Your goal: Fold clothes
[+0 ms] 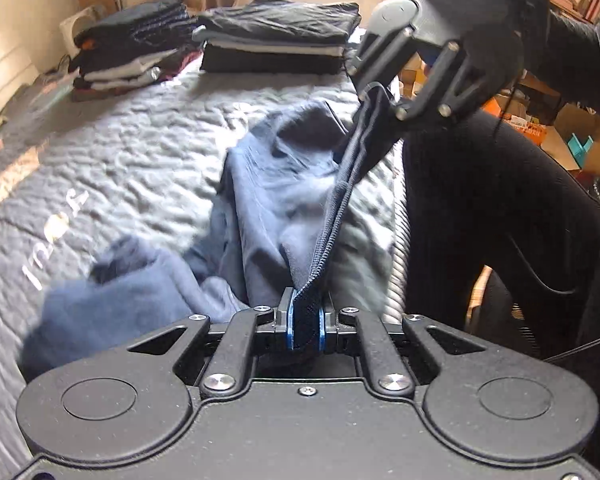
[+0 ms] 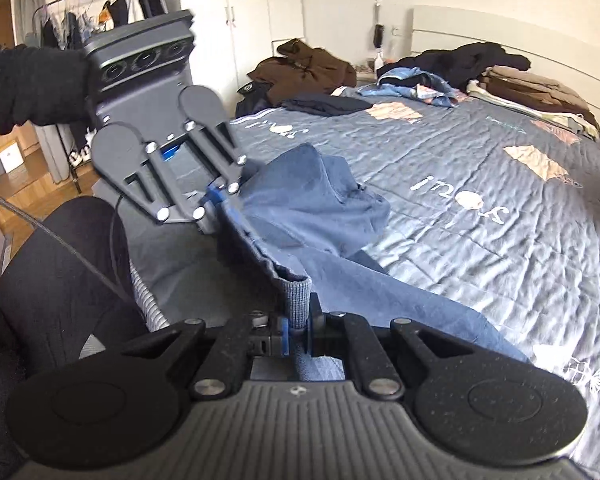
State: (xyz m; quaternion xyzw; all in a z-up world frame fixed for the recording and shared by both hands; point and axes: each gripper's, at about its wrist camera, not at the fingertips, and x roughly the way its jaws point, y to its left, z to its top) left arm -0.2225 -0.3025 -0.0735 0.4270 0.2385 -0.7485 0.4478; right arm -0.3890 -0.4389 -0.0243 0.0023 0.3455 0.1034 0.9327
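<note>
The likeliest trouble is a slip: the navy garment (image 1: 284, 200) is stretched by its ribbed hem between two grippers, and if either pulls further away the thin edge could slide out of the pads and the cloth drop in a heap on the bed (image 1: 140, 152). The rest of the garment is bunched and twisted beneath the taut edge, so laying it down as it hangs would probably trap creases or a sleeve underneath. The left gripper (image 1: 306, 322) has its fingers nearly closed, pinching a folded bit of the ribbed hem between the blue pads. The right gripper (image 2: 298, 334) is likewise all but closed, nipping the grey-blue ribbed corner of the same hem. The garment hangs from both over the near edge of the quilted bed, its body slumped on the cover, well apart from the folded stacks (image 1: 276, 36) at the far side
</note>
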